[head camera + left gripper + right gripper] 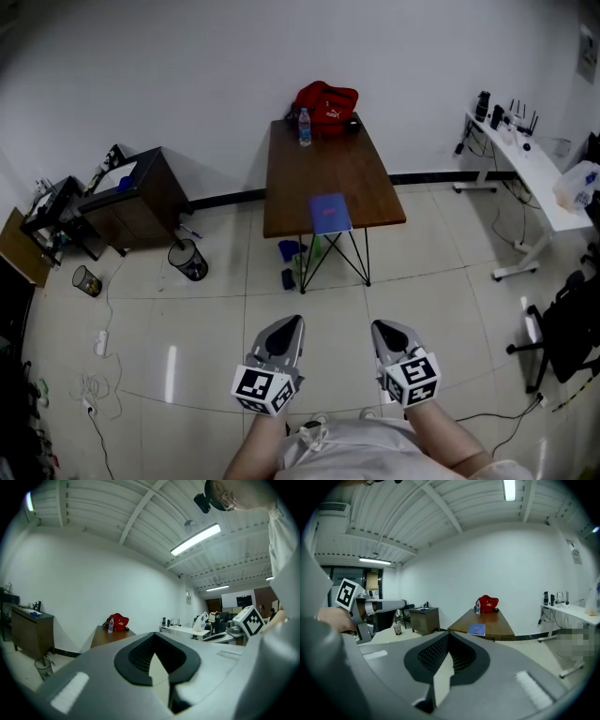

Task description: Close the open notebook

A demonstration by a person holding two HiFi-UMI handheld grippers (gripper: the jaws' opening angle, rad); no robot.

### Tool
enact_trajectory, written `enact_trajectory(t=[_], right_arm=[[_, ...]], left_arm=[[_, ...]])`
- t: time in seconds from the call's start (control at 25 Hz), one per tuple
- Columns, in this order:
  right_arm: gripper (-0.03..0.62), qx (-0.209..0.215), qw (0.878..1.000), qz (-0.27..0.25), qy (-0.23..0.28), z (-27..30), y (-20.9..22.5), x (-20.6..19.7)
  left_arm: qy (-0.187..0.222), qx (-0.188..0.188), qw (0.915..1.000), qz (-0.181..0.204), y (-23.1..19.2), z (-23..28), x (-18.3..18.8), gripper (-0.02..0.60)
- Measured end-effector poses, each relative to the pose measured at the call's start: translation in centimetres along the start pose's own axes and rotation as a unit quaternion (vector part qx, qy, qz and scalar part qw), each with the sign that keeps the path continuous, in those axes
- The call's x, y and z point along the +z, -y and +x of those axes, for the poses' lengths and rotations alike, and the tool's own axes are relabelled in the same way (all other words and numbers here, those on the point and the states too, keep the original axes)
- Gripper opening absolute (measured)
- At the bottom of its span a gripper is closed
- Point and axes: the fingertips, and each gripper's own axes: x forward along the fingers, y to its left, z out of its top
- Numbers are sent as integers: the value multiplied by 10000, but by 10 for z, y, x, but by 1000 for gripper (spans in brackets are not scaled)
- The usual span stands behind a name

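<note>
A blue notebook (330, 214) lies flat with its cover up at the near end of a brown table (319, 164). It also shows in the right gripper view as the blue notebook (476, 629) on the table (487, 620). My left gripper (297, 321) and right gripper (378, 325) are held side by side close to my body, over the tiled floor and well short of the table. Both point toward it with jaws together and nothing between them. In the left gripper view the left gripper (153, 634) faces the table (105, 635); the right gripper (449, 633) faces the notebook.
A red bag (326, 97) and a water bottle (304, 127) sit at the table's far end. A dark cabinet (131, 192) and a mesh bin (190, 260) stand to the left. A white desk (534, 169) and an office chair (572, 323) are on the right. Cables lie on the floor at the left.
</note>
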Motion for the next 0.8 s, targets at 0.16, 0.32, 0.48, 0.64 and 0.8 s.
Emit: enact_trajectory(t=[0.16, 0.32, 0.48, 0.64, 0.8], right_arm=[[6, 73, 9999, -70, 23, 1, 4, 1], [6, 113, 9999, -108, 37, 4, 5, 5], [6, 137, 9998, -99, 55, 6, 7, 7], [6, 131, 9999, -79, 76, 5, 8, 6], [6, 128, 9999, -35, 58, 3, 11, 3]], left_arm=[[19, -57, 10000, -44, 6, 4, -3, 8], [39, -85, 9999, -55, 7, 8, -1, 8], [39, -42, 10000, -43, 6, 8, -2, 8], [-5, -22, 10000, -49, 6, 8, -5, 8], [-51, -15, 9999, -120, 8, 10, -9, 8]])
